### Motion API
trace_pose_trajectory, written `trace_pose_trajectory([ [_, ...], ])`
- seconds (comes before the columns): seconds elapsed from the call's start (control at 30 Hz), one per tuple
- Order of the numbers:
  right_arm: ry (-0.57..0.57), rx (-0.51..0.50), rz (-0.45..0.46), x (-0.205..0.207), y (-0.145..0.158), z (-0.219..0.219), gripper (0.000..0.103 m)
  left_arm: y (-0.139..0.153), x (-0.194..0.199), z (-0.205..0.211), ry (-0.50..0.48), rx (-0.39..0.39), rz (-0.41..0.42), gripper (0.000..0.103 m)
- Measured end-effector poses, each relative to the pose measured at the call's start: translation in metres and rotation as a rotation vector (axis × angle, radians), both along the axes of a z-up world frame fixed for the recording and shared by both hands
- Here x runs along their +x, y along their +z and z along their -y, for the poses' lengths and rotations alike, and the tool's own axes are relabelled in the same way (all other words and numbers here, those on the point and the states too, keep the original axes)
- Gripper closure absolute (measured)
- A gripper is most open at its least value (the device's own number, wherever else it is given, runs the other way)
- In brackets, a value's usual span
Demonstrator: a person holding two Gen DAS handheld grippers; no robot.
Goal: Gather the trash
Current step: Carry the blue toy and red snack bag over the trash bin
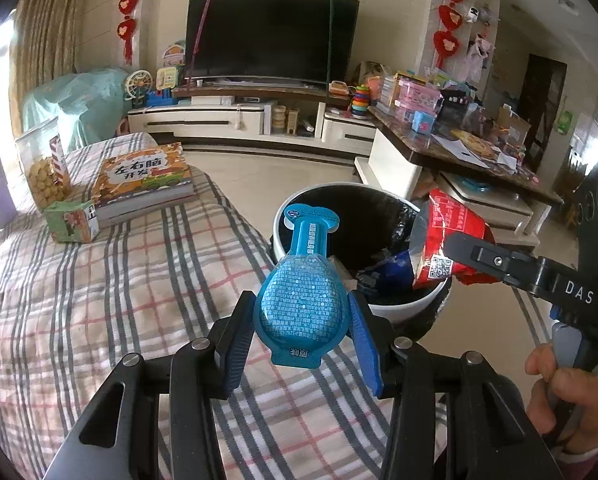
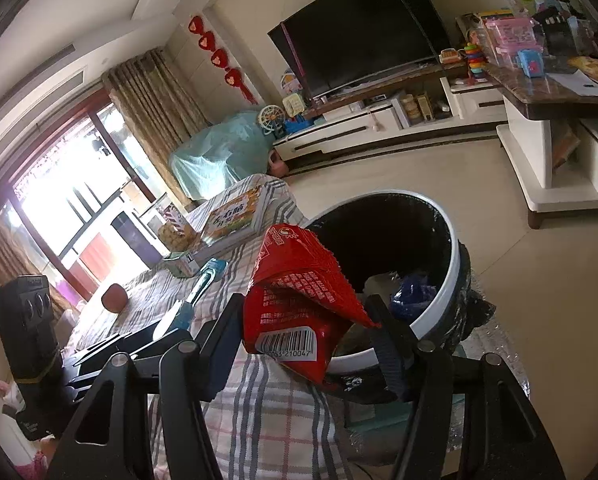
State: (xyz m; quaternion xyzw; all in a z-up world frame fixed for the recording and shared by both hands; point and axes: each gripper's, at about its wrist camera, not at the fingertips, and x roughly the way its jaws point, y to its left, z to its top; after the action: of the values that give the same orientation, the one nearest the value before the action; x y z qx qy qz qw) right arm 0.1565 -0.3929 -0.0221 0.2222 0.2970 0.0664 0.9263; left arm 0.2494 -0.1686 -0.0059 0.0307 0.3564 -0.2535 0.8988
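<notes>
The blue pack (image 1: 301,300) sits clamped in the left gripper (image 1: 303,336), its long axis running straight away from the jaws: round belly between the pads, narrow neck and flared end pointing up and ahead toward the near rim of the bin (image 1: 411,308). It hangs over the edge of the plaid bed (image 1: 79,292), just short of the bin.

The red wrapper (image 2: 299,304) is gripped by the right gripper (image 2: 307,344), barcode end low at the jaws, the crumpled body rising and folding over the bin's (image 2: 439,304) near rim. In the left view the same wrapper (image 1: 447,236) hangs above the bin's right side.

The bin is black-lined and already holds dark blue scrap (image 2: 413,294). On the bed further back lie a book (image 1: 143,178), a small green box (image 1: 73,222) and a biscuit jar (image 1: 45,168). Nothing lies between either item and the bin mouth.

A hand (image 1: 571,396) grips the right tool's handle at the lower right, both grippers tilting downward side by side.
</notes>
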Motion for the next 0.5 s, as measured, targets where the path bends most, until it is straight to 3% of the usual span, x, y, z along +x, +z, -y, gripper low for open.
trace_pose_trajectory([
  [0.5,-0.021,0.002,-0.004,0.006,-0.002,0.011,0.041,0.002,0.001,0.015,-0.026,0.013,0.009,0.058],
])
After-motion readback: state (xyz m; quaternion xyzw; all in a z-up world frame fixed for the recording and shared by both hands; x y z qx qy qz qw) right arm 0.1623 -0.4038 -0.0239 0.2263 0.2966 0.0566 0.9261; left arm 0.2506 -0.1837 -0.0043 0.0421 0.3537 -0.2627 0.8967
